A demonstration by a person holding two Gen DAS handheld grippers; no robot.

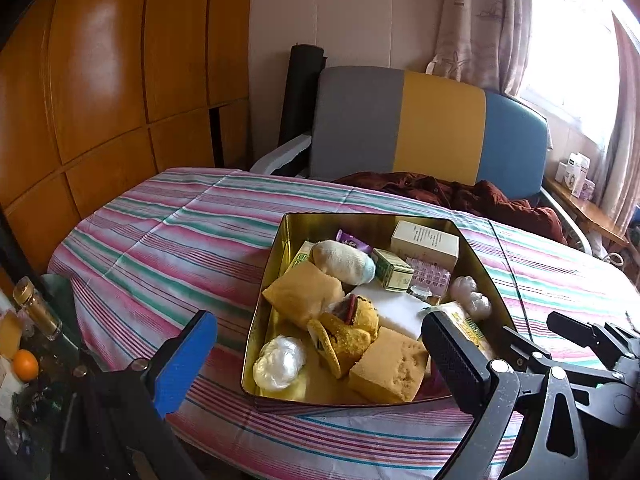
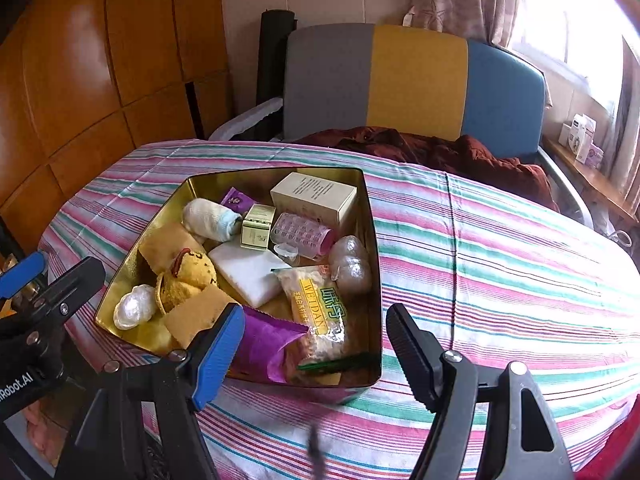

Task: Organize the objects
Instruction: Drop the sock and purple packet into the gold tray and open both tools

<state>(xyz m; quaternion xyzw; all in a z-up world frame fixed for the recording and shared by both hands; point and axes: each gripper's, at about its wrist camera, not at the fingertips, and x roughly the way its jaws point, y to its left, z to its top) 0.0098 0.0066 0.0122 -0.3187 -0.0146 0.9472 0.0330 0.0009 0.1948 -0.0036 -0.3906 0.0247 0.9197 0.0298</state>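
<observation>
Plenty of small stuff is piled in the gold tin (image 2: pixel 370 240), which sits on the striped tablecloth (image 2: pixel 500 240) right ahead of both sets of jaws. Both grippers are spread wide and holding nothing: the right gripper (image 2: pixel 314 344) hovers over the tin's near edge, and the left gripper (image 1: pixel 320 356) frames the tin's near half between its fingers.

Handling guesses, going by looks only:

- The noodle packet (image 2: pixel 320 304) lies just ahead of the right jaws, nearly between them. Crinkly plastic, light, probably slippery and crushable, so I'd pinch it across the middle gently.
- The purple wrapper (image 2: pixel 268 340) beside the blue finger is thin and floppy. Grab an edge and it'll just dangle.
- The yellow sponge (image 1: pixel 386 368) just inside the left gripper's black finger looks soft and light, so squeeze anywhere.
- The cream box (image 2: pixel 316 196) at the far end is stiff cardboard with flat sides, the easiest grip in there.
- The pink hair roller (image 2: pixel 300 234) is round and hollow, may roll or flex.
- The clear plastic balls (image 2: pixel 350 266) look smooth, likely to squirt out of the pads.

The tin itself is rigid with thin walls, so clamp the rim if it needs moving.
</observation>
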